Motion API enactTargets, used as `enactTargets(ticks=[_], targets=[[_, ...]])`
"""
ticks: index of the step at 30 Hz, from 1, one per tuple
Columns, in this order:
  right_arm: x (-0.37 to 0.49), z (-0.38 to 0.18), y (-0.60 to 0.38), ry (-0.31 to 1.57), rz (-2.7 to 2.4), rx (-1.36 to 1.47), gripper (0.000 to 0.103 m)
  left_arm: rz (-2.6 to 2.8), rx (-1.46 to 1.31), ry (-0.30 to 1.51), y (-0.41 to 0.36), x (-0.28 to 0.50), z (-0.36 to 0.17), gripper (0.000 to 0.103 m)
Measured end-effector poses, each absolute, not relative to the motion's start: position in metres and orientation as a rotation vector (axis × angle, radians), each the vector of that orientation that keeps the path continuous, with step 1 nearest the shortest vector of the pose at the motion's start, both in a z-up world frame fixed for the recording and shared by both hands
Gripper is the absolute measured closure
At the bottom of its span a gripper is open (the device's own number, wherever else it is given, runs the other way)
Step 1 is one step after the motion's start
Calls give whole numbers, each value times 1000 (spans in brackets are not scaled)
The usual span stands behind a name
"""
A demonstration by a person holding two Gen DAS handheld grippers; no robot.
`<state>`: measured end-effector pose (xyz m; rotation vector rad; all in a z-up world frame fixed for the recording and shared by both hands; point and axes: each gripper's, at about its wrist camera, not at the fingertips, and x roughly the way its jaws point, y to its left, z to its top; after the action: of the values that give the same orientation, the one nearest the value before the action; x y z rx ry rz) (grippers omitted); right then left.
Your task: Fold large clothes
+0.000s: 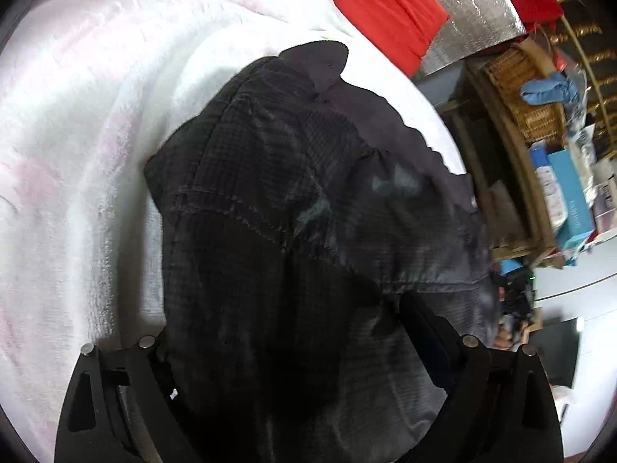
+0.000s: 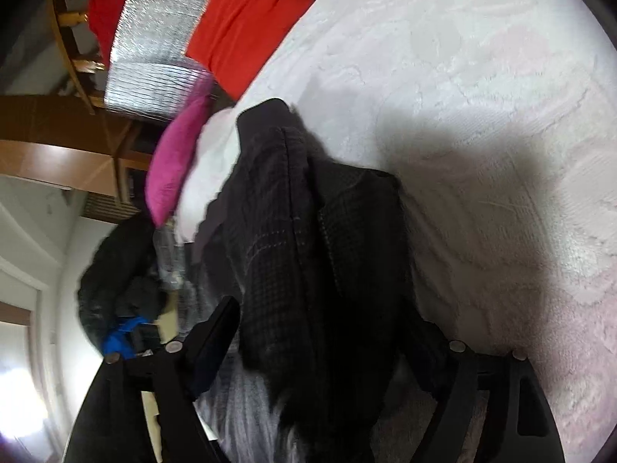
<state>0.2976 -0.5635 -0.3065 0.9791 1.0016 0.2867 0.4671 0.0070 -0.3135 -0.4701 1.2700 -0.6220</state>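
1. While my left gripper [image 1: 308,366] has dark checked shirt [image 1: 293,200] bunched between its fingers, fingertips are hidden; grip can't be confirmed.
2. My right gripper [image 2: 327,355]: same, cloth between fingers, can't tell.
3. Shirt hangs over white blanket [image 2: 482,96].

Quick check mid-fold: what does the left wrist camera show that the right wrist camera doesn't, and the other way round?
Only the left wrist view shows the wicker basket with a light blue cloth on it, and the blue boxes on the shelf.

Only the right wrist view shows the pink cushion and a dark heap with a bright blue item beyond the bed's edge.

Both show the dark checked garment running between each gripper's fingers, the white blanket, and the red cloth.
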Motion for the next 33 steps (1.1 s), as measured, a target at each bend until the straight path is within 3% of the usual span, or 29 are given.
enactTargets(ticks=[12, 18, 28, 33], targets=[[329, -296, -489, 1061, 448, 774, 10, -559, -292, 1269, -45, 471, -307, 8], [326, -295, -487, 1072, 384, 755, 25, -539, -298, 1253, -44, 469, -304, 9], [329, -294, -479, 1076, 333, 670, 26, -438, -173, 1227, -62, 460, -305, 9], [331, -291, -472, 1086, 302, 641, 26, -404, -139, 1195, -65, 451, -297, 20]])
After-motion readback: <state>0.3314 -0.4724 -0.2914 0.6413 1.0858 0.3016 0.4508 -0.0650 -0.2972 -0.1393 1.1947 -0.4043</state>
